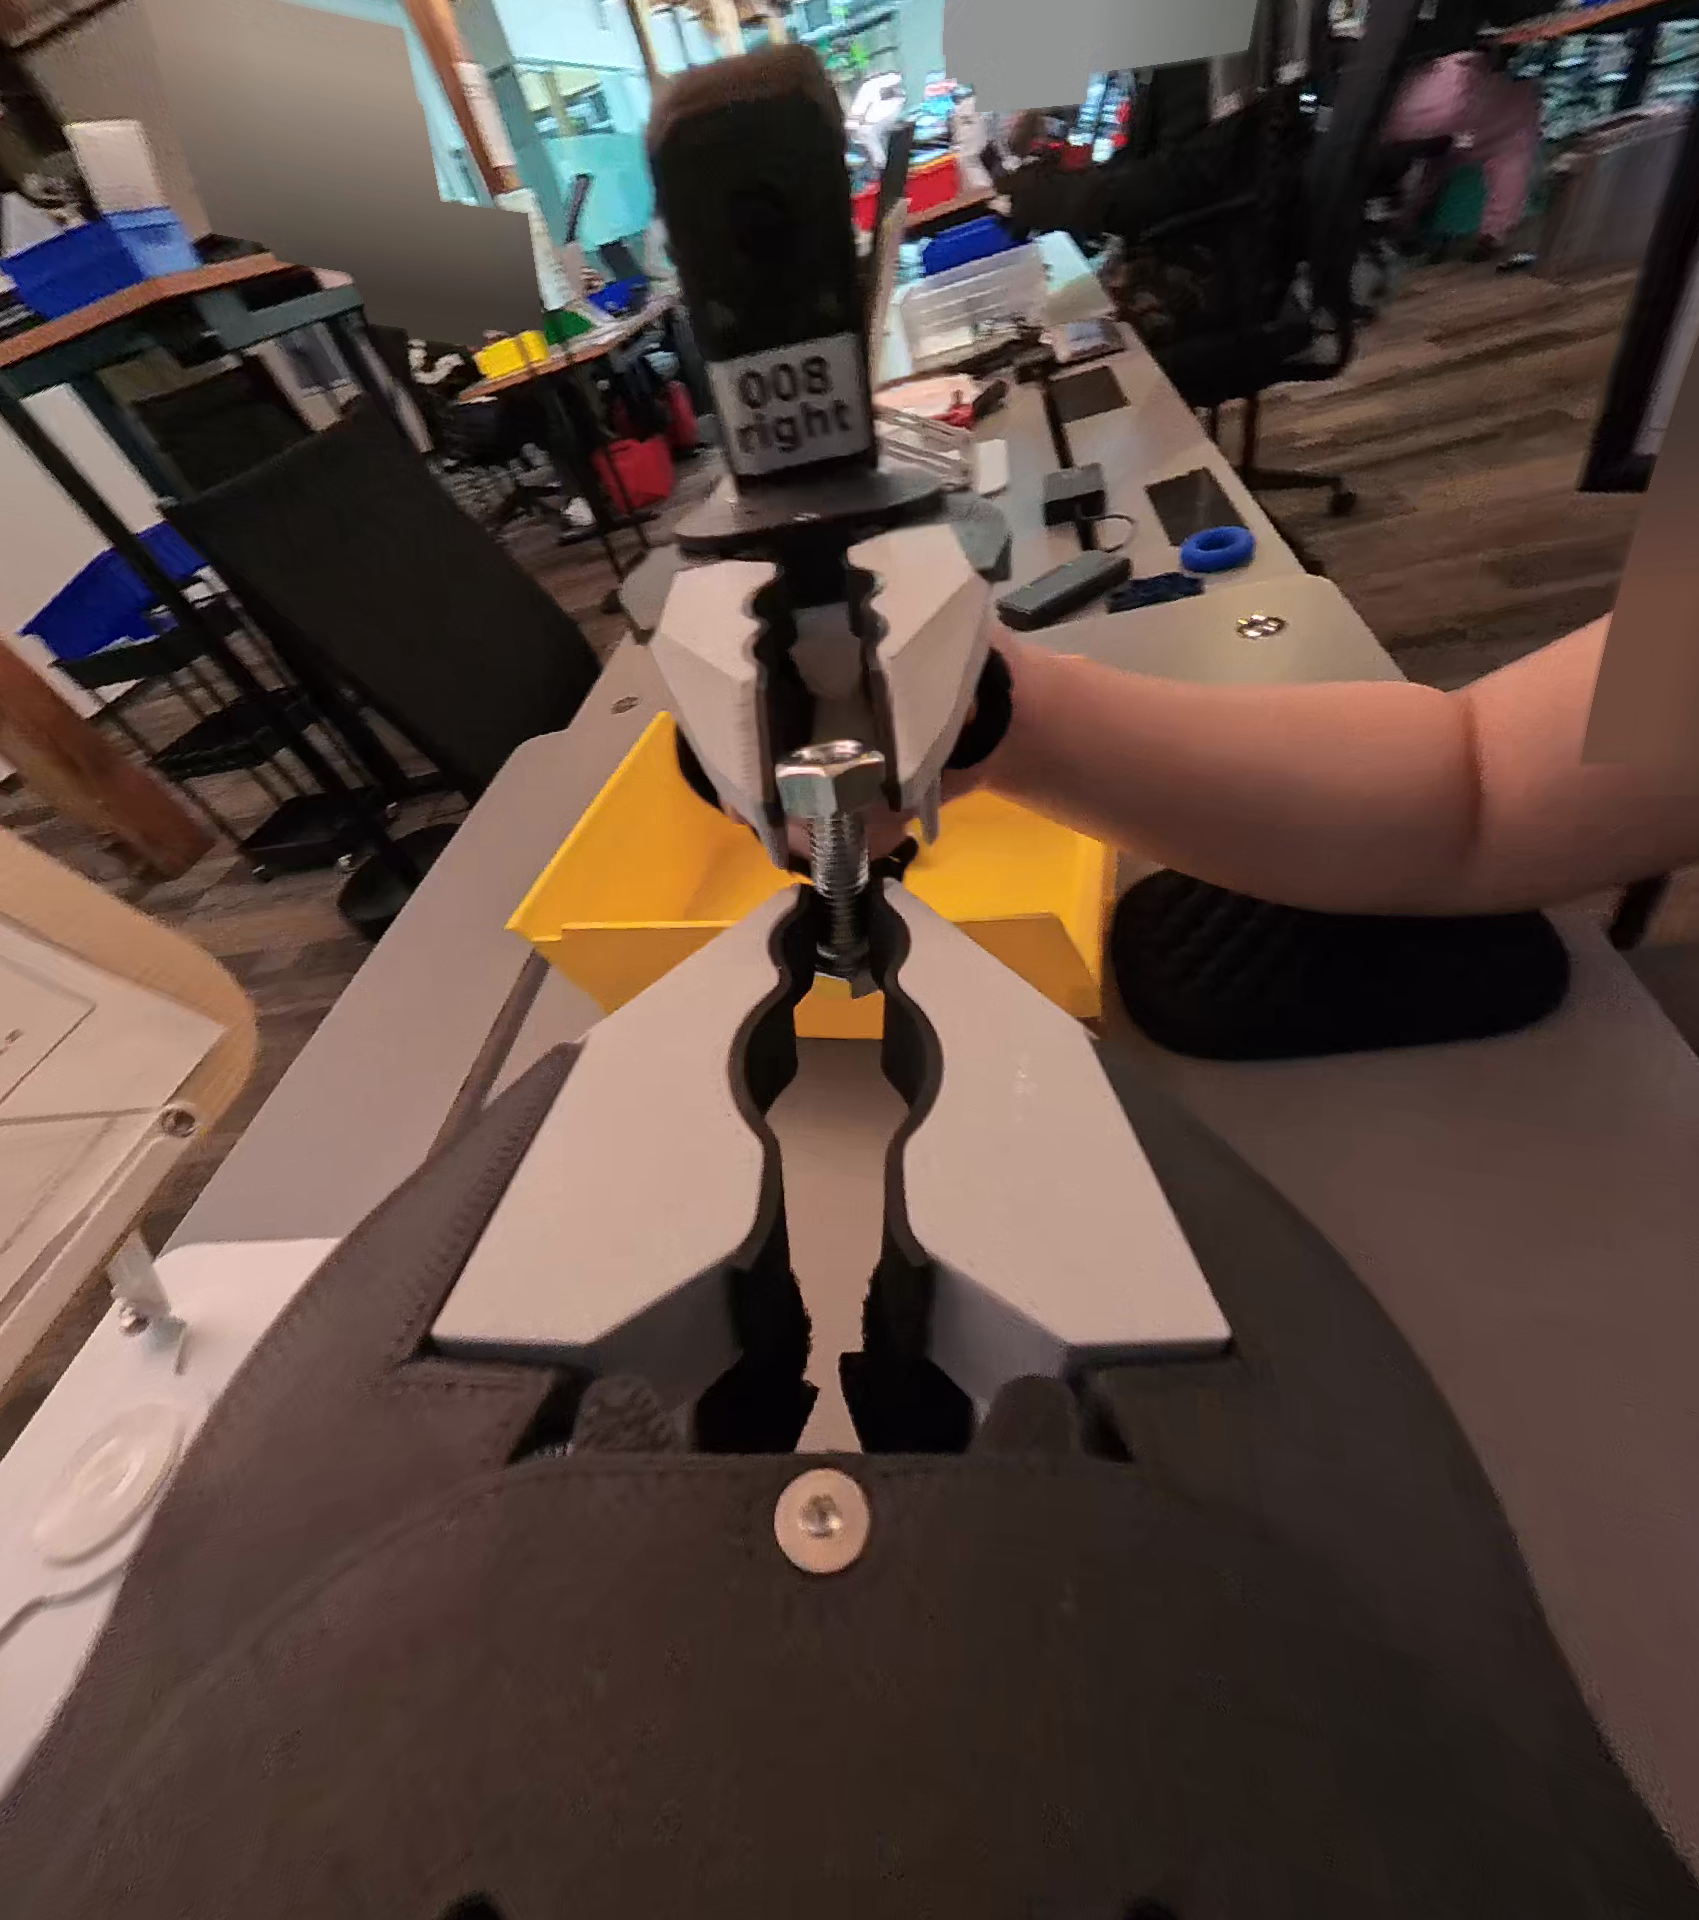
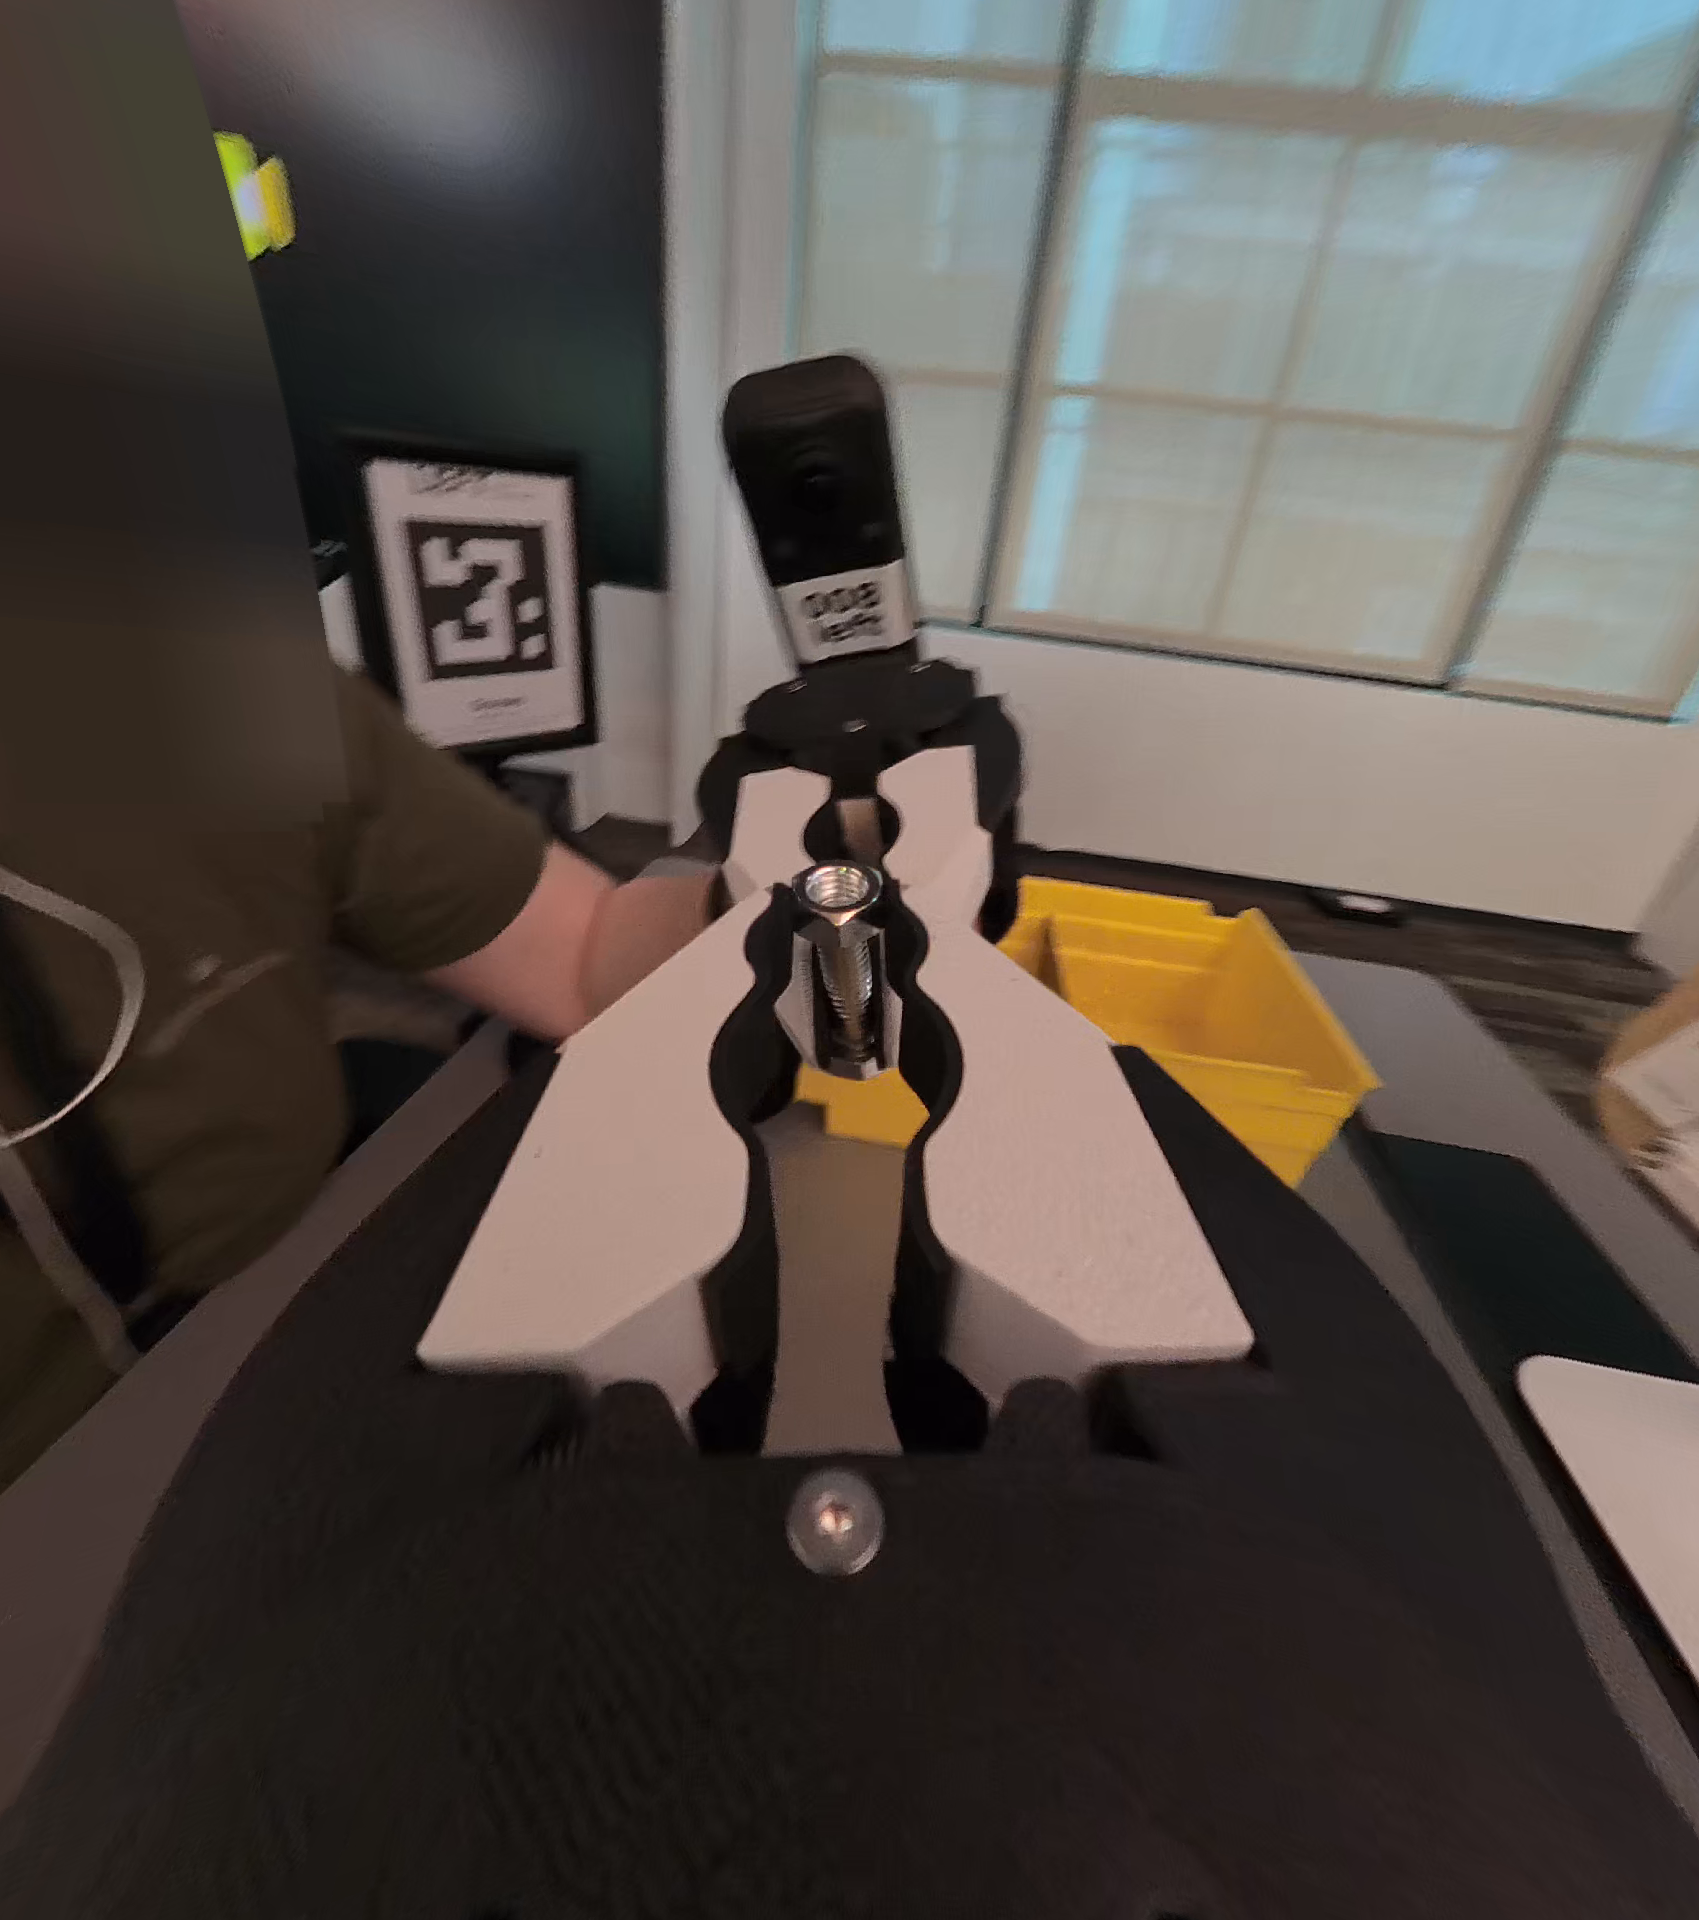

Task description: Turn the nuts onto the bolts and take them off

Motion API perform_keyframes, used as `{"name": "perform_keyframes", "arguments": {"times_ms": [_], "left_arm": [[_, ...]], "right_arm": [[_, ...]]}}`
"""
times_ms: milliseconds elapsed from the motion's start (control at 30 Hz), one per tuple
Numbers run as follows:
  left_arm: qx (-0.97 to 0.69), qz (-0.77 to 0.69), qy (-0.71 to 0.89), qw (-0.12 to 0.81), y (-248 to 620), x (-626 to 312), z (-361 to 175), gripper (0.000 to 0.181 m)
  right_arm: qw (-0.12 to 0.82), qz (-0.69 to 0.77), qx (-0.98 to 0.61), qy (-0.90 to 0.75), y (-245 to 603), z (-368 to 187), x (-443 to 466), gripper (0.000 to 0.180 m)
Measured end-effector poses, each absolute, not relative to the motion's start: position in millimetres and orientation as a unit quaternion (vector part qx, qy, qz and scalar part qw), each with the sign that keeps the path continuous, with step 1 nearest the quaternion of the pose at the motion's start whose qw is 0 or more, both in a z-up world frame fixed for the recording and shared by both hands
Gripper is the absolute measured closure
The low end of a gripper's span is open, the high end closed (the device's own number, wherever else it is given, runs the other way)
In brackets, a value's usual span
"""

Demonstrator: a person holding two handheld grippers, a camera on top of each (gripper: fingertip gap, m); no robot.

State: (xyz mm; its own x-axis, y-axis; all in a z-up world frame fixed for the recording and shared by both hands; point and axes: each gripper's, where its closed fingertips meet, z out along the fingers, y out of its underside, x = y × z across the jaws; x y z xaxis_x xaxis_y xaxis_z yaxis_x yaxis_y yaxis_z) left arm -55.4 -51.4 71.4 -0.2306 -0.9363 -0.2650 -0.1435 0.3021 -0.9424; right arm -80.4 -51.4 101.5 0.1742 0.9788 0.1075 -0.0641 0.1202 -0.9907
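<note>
A silver bolt [image 1: 837, 883] stands about upright above the yellow bin [image 1: 637, 862], with a hex nut [image 1: 829, 787] on its top end. My left gripper [image 1: 840, 920] is shut on the bolt's lower end. My right gripper [image 1: 829, 826] comes in from the far side and is shut on the nut. In the right wrist view my right gripper [image 2: 840, 912] clamps the nut [image 2: 837, 890], whose threaded hole shows from above. The bolt [image 2: 843, 1003] hangs below it between the fingers. The left gripper [image 2: 850, 831] is behind, its tips hidden.
The yellow bin [image 2: 1219, 997] sits on a grey table [image 1: 1344, 1195]. A black wrist pad [image 1: 1333, 966] lies to its right under a person's forearm [image 1: 1292, 769]. A white board [image 1: 45, 1455] lies at the left. Small devices and a blue ring [image 1: 1214, 548] lie farther back. Less than 4 cm separates the two grippers' tips.
</note>
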Motion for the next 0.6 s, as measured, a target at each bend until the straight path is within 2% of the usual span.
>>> {"name": "perform_keyframes", "arguments": {"times_ms": [300, 600], "left_arm": [[-0.348, -0.427, 0.736, 0.393, -90.2, -60.9, 49.7, 0.173], [-0.395, -0.402, 0.681, 0.468, -57.4, -53.5, 64.8, 0.173]], "right_arm": [[0.529, 0.395, -0.487, -0.572, -87.3, 79.7, -86.0, 0.163], [0.579, 0.387, -0.524, -0.489, -53.5, 96.4, -79.2, 0.163]]}}
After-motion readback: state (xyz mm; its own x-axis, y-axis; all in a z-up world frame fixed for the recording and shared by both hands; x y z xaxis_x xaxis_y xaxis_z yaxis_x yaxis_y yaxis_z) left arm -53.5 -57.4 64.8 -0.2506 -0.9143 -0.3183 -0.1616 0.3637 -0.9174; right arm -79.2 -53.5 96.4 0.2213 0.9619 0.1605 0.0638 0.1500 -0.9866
